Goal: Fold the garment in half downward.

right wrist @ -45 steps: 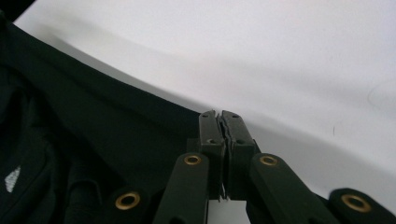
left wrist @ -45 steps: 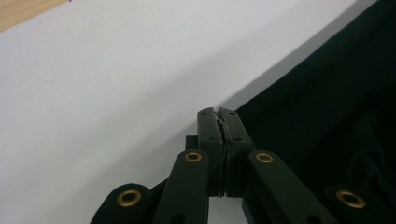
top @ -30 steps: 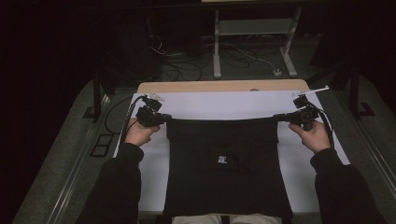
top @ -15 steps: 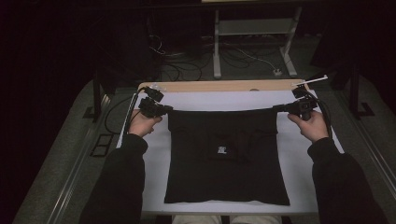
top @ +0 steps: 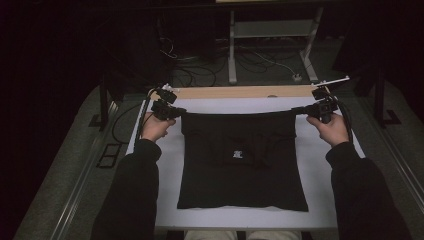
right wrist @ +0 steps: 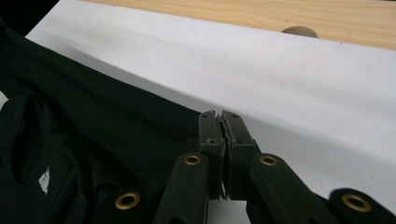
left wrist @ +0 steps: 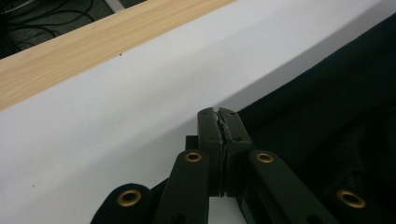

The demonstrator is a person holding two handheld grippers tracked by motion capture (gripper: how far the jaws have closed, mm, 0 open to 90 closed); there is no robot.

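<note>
A black garment (top: 240, 170) with a small white logo (top: 238, 154) lies spread on the white table cover (top: 320, 165). Its far edge is pulled taut between the two grippers. My left gripper (top: 179, 112) is shut on the far left corner, and my right gripper (top: 295, 111) is shut on the far right corner. In the left gripper view the jaws (left wrist: 218, 112) are pressed together on the black cloth (left wrist: 327, 107). The right gripper view has its jaws (right wrist: 218, 114) closed on the cloth (right wrist: 93, 126) too, with the logo (right wrist: 44, 179) at lower left.
A wooden strip (top: 240, 92) runs along the table's far edge, with a round mark (right wrist: 299, 31) in it. Beyond it stand a white frame (top: 270, 30) and floor cables (top: 200, 55). Bare white cover flanks the garment on both sides.
Both grippers have moved away from the person toward the far edge, dragging the garment with them. The cloth now lies flatter and farther up the table.
</note>
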